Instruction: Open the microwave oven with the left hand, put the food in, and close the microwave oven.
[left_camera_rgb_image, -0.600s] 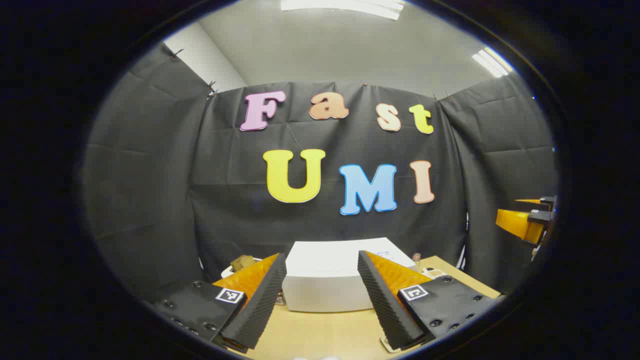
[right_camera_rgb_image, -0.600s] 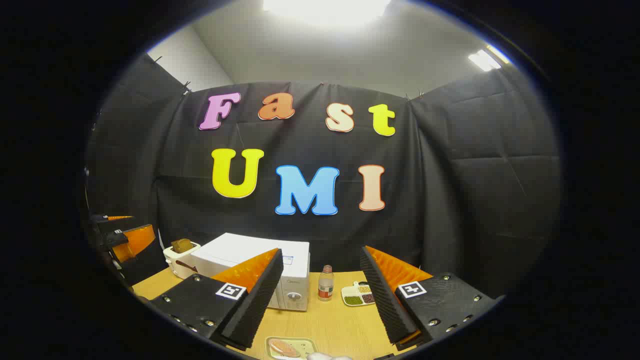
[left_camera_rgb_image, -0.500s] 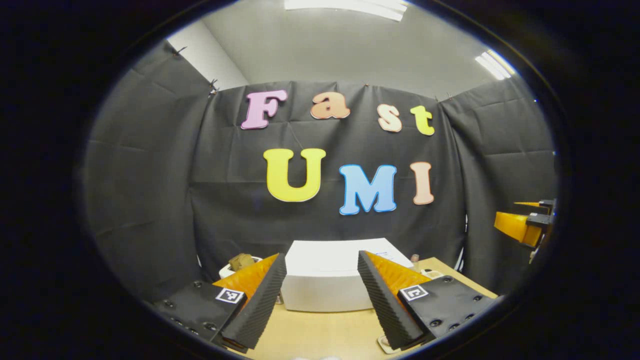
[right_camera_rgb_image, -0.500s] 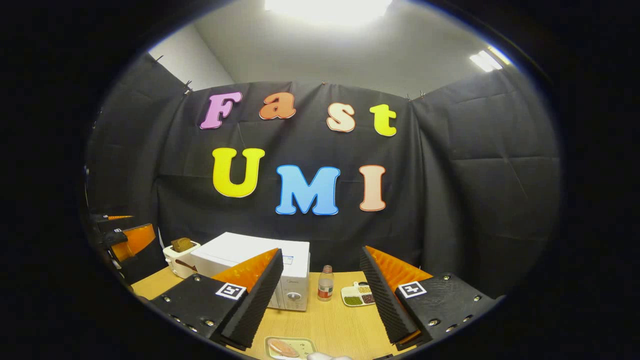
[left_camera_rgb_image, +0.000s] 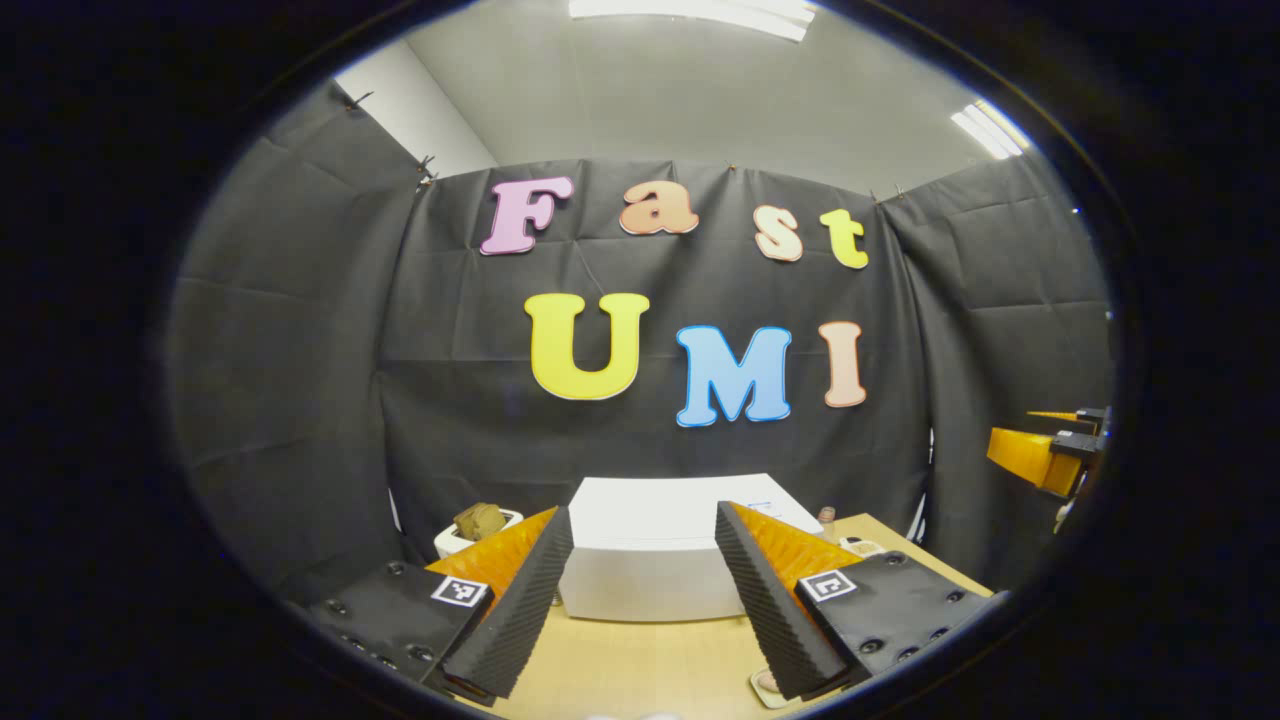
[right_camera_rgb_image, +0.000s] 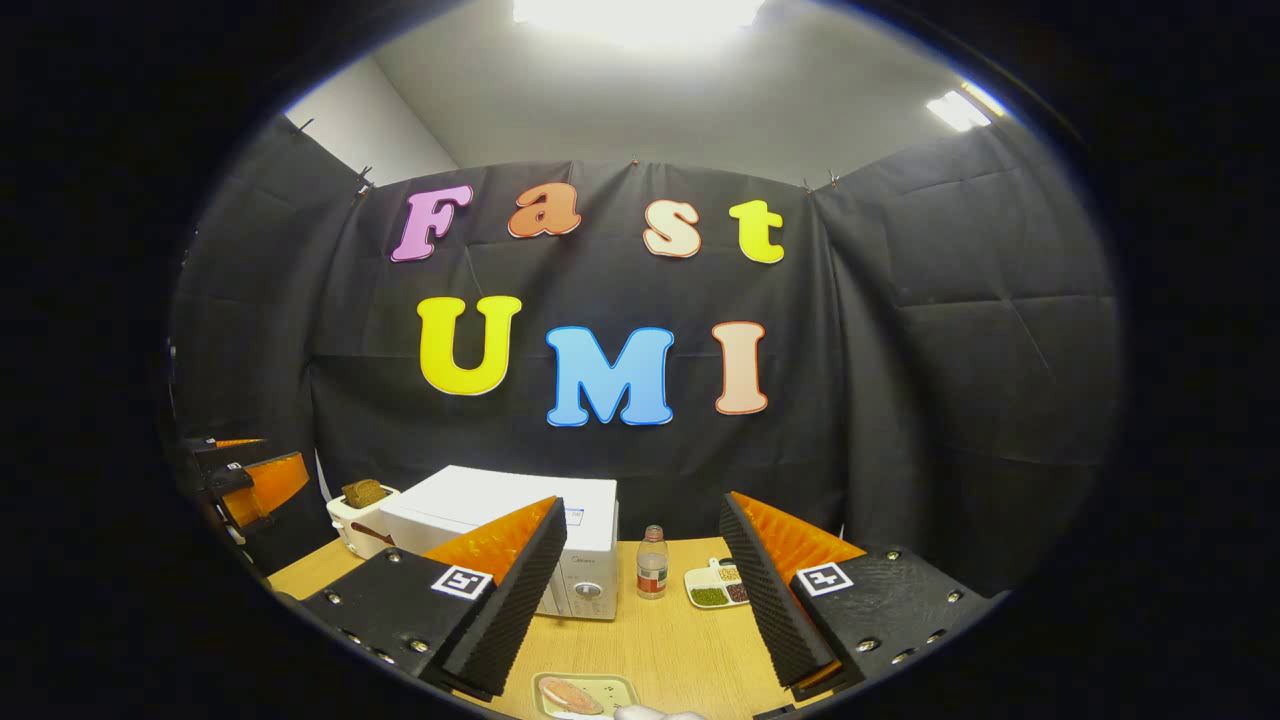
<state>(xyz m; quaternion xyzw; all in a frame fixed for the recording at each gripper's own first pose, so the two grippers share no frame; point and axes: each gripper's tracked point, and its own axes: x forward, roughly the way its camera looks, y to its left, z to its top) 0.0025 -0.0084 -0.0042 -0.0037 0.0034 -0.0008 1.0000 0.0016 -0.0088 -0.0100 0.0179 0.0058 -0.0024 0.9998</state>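
While both grippers hang spread and empty above the surface, left gripper faces the shut microwave at the back edge. Right gripper is over the food tray at the front edge; bottle stands beside the microwave.

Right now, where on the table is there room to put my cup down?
The bare wood in front of the microwave, between it and the plate of food at the near edge, looks free. Right of the microwave it is crowded: a small bottle and a dish of beans. A toaster stands close on the microwave's left.
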